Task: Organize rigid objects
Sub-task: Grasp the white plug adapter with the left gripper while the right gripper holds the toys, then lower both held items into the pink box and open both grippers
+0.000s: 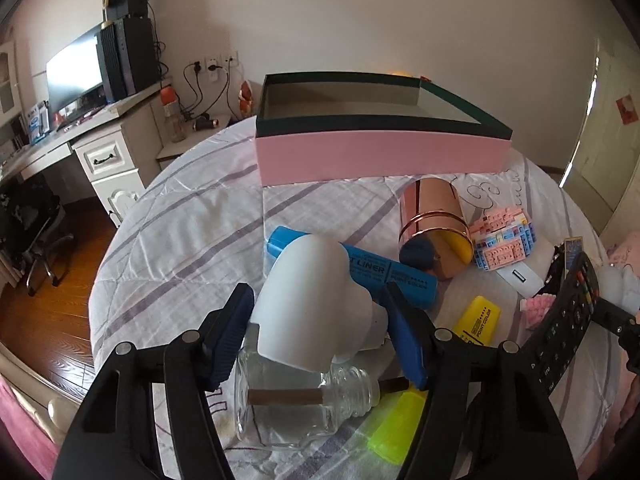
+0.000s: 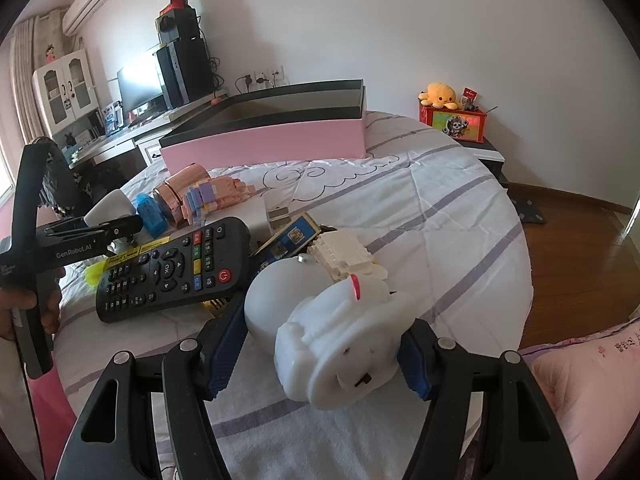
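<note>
My left gripper [image 1: 320, 332] is shut on a white heart-shaped object [image 1: 316, 300], held just above a clear glass bottle [image 1: 304, 404] lying on the bed. My right gripper [image 2: 320, 356] is shut on a white plastic toy figure [image 2: 332, 340]. An open pink box with a dark rim [image 1: 380, 152] stands beyond, empty; it also shows in the right wrist view [image 2: 272, 140]. A blue highlighter [image 1: 384, 272], rose-gold cup [image 1: 436, 224], yellow highlighters [image 1: 476, 320] and a black remote [image 2: 172, 268] lie on the quilt.
Pink and blue brick models [image 1: 504, 240] and a white brick model [image 2: 344, 256] lie near the remote. A desk with a monitor [image 1: 76, 76] stands left of the bed. A red box with an orange plush [image 2: 452, 116] sits at the far right. Wooden floor surrounds the round bed.
</note>
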